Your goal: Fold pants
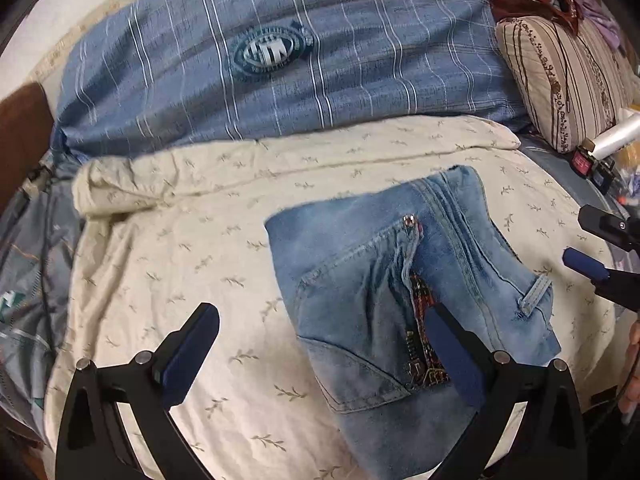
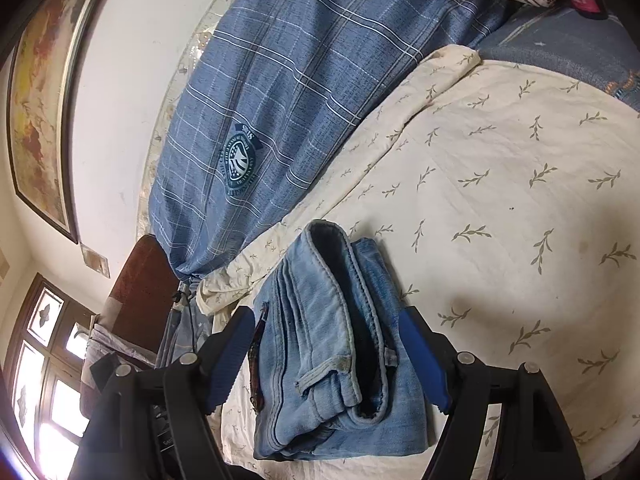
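Light blue denim pants lie folded into a compact bundle on a cream leaf-print sheet, pocket, open zipper and belt loop facing up. My left gripper is open above the bundle's near left part; its right finger overlaps the zipper area, its left finger is over the sheet. In the right wrist view the stacked folded layers sit between the open jaws of my right gripper. The right gripper also shows at the right edge of the left wrist view.
A blue plaid duvet with a crest lies behind the sheet. A striped pillow and small items sit at the right. A brown headboard is at left. A framed picture and a window are on the walls.
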